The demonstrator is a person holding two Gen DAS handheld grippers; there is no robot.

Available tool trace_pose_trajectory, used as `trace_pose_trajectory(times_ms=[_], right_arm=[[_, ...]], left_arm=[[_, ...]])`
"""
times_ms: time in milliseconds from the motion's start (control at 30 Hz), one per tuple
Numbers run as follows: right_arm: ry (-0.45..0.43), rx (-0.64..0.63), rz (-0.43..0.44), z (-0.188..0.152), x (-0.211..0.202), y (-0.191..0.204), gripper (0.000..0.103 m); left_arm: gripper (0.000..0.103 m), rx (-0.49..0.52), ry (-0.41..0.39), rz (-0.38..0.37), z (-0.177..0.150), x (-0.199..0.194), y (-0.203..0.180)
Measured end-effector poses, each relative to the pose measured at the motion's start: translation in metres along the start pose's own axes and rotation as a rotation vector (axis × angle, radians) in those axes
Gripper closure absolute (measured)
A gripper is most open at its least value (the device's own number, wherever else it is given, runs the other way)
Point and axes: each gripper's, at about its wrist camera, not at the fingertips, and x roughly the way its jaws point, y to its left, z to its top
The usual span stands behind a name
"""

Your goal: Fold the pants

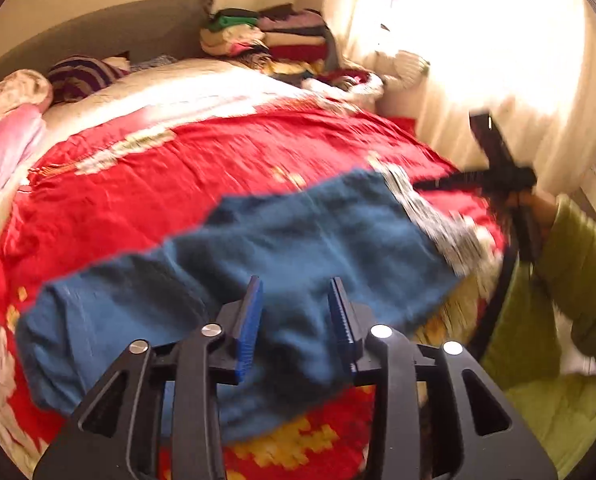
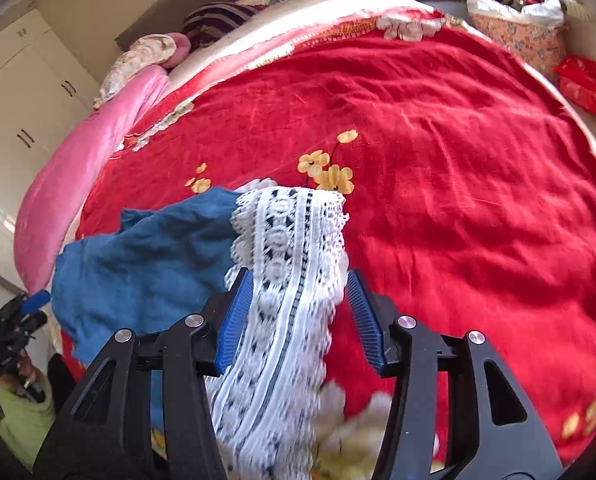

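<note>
Blue-padded fingers (image 1: 250,320) of the left gripper (image 1: 296,320) stand apart over the blue pants (image 1: 298,248), gripping nothing that can be made out, and the garment lies spread across the near edge of the bed's red bedspread (image 1: 218,160). Jaws of the right gripper (image 2: 300,312) stand apart on either side of the white lace hem (image 2: 286,264) at the pants' end. That hem lies between the pads, but no firm grip is visible.
</note>
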Motion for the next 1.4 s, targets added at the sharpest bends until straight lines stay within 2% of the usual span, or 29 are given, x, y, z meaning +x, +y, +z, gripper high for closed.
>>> trace_pose_trajectory(times_ms=[33, 167, 267, 367, 467, 500, 533, 567, 600, 633, 667, 700, 733, 833, 933, 1033, 1200, 1300, 1400], right_arm=[[0.010, 0.006, 0.004, 0.002, 0.006, -0.003, 0.061], [0.017, 0.005, 0.036, 0.009, 0.017, -0.005, 0.060], [0.015, -0.015, 0.047, 0.014, 0.019, -0.005, 0.060], [0.027, -0.032, 0.054, 0.018, 0.027, -0.005, 0.060], [0.032, -0.042, 0.070, 0.019, 0.033, -0.006, 0.059], [0.029, -0.049, 0.075, 0.019, 0.034, -0.006, 0.059], [0.024, -0.058, 0.077, 0.018, 0.033, -0.005, 0.061], [0.021, -0.067, 0.081, 0.017, 0.032, -0.005, 0.067], [0.022, -0.079, 0.101, 0.015, 0.032, -0.004, 0.075], [0.025, -0.083, 0.117, 0.013, 0.032, -0.004, 0.078], [0.026, -0.091, 0.132, 0.011, 0.031, -0.003, 0.083], [0.025, -0.099, 0.144, 0.010, 0.030, -0.002, 0.090], [0.021, -0.107, 0.159, 0.009, 0.028, -0.001, 0.091], [-0.012, -0.158, 0.167, 0.008, 0.014, 0.006, 0.093], [-0.074, -0.227, 0.142, 0.018, -0.009, 0.013, 0.093], [-0.108, -0.306, 0.087, 0.039, -0.021, 0.019, 0.093], [-0.023, -0.317, -0.021, 0.073, 0.013, 0.012, 0.092], [0.036, -0.334, -0.071, 0.072, 0.041, 0.010, 0.090], [0.040, -0.331, -0.085, 0.067, 0.051, 0.007, 0.088]], left_arm=[[0.060, -0.024, 0.001, 0.002, 0.010, 0.006, 0.007], [0.058, -0.070, 0.048, 0.080, 0.042, 0.042, 0.033], [0.058, -0.093, 0.081, 0.081, 0.060, 0.070, 0.051], [0.056, -0.099, 0.149, 0.096, 0.069, 0.105, 0.066], [0.055, -0.090, 0.202, 0.076, 0.068, 0.134, 0.073], [0.055, -0.092, 0.219, 0.049, 0.066, 0.143, 0.073], [0.058, -0.097, 0.226, 0.018, 0.063, 0.148, 0.072], [0.058, -0.102, 0.232, -0.003, 0.061, 0.152, 0.070], [0.066, -0.100, 0.233, -0.016, 0.058, 0.155, 0.067], [0.074, -0.090, 0.232, -0.019, 0.057, 0.156, 0.063], [0.078, -0.080, 0.231, -0.017, 0.056, 0.158, 0.060], [0.087, -0.074, 0.235, -0.009, 0.055, 0.159, 0.058], [0.094, -0.076, 0.235, -0.002, 0.055, 0.158, 0.058], [0.099, -0.112, 0.194, 0.003, 0.061, 0.148, 0.064], [0.099, -0.166, 0.124, -0.003, 0.072, 0.133, 0.073], [0.099, -0.139, 0.092, 0.015, 0.084, 0.132, 0.067], [0.098, -0.147, 0.113, 0.080, 0.087, 0.155, 0.063], [0.098, -0.137, 0.141, 0.129, 0.082, 0.170, 0.062], [0.094, -0.113, 0.153, 0.165, 0.075, 0.180, 0.064]])
